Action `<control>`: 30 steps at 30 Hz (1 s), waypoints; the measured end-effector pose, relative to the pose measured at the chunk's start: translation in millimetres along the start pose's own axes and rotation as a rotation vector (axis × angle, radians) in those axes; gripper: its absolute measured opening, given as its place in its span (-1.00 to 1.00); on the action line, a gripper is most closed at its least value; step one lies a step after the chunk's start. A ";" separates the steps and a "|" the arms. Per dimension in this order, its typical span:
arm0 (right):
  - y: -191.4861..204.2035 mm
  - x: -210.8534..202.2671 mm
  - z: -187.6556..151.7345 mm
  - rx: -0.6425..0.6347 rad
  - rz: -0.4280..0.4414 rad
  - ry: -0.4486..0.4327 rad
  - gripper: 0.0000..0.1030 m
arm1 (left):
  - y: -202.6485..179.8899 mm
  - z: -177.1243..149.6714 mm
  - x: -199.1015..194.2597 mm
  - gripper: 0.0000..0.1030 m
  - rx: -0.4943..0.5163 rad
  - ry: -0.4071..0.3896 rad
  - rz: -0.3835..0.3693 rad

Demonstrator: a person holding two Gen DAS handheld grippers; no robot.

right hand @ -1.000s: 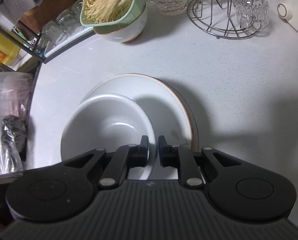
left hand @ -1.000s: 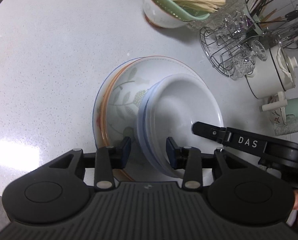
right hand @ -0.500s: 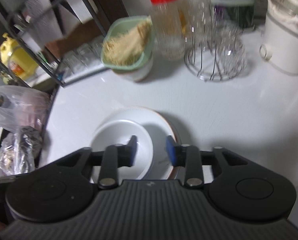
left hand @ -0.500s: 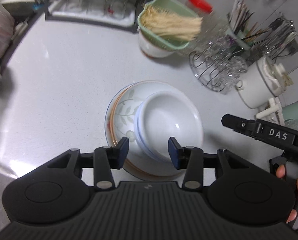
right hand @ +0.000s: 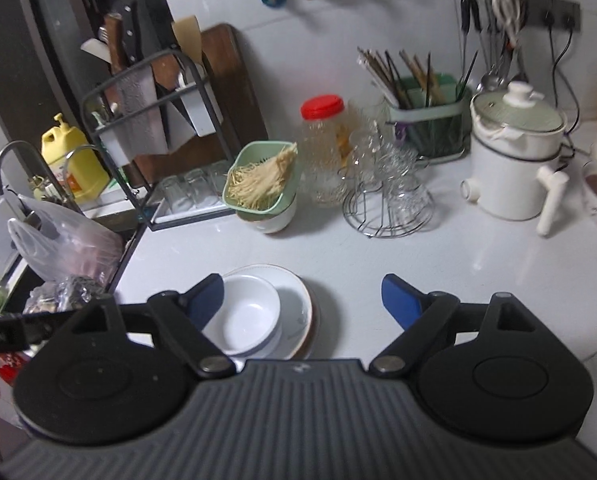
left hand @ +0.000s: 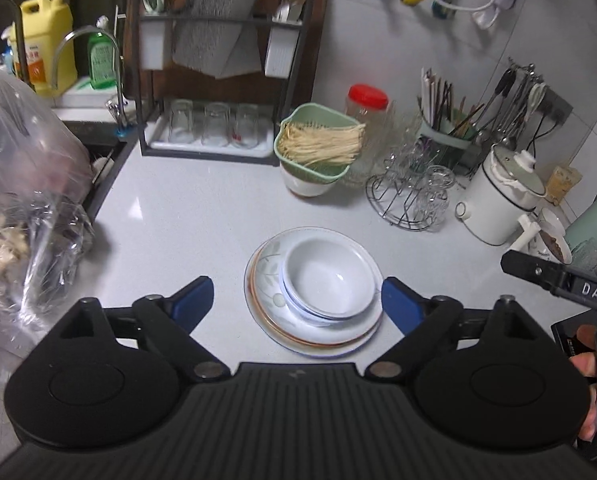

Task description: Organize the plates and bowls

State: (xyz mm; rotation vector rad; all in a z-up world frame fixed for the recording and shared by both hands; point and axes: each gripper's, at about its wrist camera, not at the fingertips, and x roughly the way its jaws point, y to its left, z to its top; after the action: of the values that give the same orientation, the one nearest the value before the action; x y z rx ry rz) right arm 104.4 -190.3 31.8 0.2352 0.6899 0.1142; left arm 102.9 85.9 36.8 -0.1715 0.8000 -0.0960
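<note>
White bowls (left hand: pixel 329 282) nested atop stacked plates (left hand: pixel 313 332) on desk (left hand: pixel 186 216); left tongs (left hand: pixel 297 302), right tongs (right hand: pixel 302 300) just spread, empty; stacking looks finished.

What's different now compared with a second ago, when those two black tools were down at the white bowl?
Both tools let go of the white bowl and pulled up and back. The left tool and right tool have just been opening their jaws, and nothing is between them now. The bowl stays on the stacked plates, and the rest of the counter is unchanged.

Dim, soft, fisheye-warped edges
</note>
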 end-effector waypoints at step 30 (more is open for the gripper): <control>-4.9 -71.9 -95.5 -0.085 0.028 0.006 0.69 | -40.0 -106.6 -50.3 0.87 0.037 0.028 0.107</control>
State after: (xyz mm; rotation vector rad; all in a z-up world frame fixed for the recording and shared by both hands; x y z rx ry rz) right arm -11.9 -191.2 3.6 0.1633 0.6861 0.1709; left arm -9.6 41.7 6.9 -0.0921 0.8336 -0.0126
